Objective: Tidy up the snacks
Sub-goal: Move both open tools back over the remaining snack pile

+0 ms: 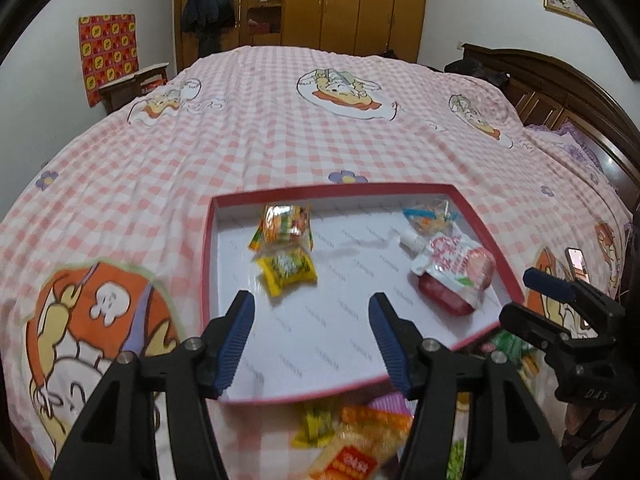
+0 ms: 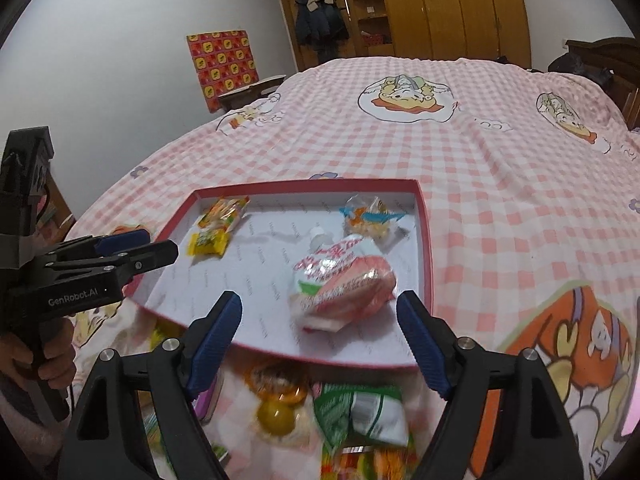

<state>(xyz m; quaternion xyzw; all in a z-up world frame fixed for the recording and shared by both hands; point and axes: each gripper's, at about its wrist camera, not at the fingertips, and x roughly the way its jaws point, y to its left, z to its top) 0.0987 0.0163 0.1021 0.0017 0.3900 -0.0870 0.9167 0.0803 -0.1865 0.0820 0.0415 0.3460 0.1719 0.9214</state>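
I'm between picks: my left gripper [image 1: 312,344] and right gripper [image 2: 320,344] both hang spread wide and empty over the near edge of the red tray [image 1: 332,191]. Four snacks already lie inside, including the pink pouch [image 2: 344,284]. More wrappers [image 2: 360,412] wait on the bedspread [image 1: 280,120] just below, so next I'd lower onto one.

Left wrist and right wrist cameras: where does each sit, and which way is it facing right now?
Left wrist: on the left gripper, looking across the red box lid up the bed; own open fingers show, right gripper at right edge.
Right wrist: on the right gripper, same direction, over the pink drink pouch; own open fingers show, left gripper and a hand at left.
Shared: lid, pouch, loose snacks below.
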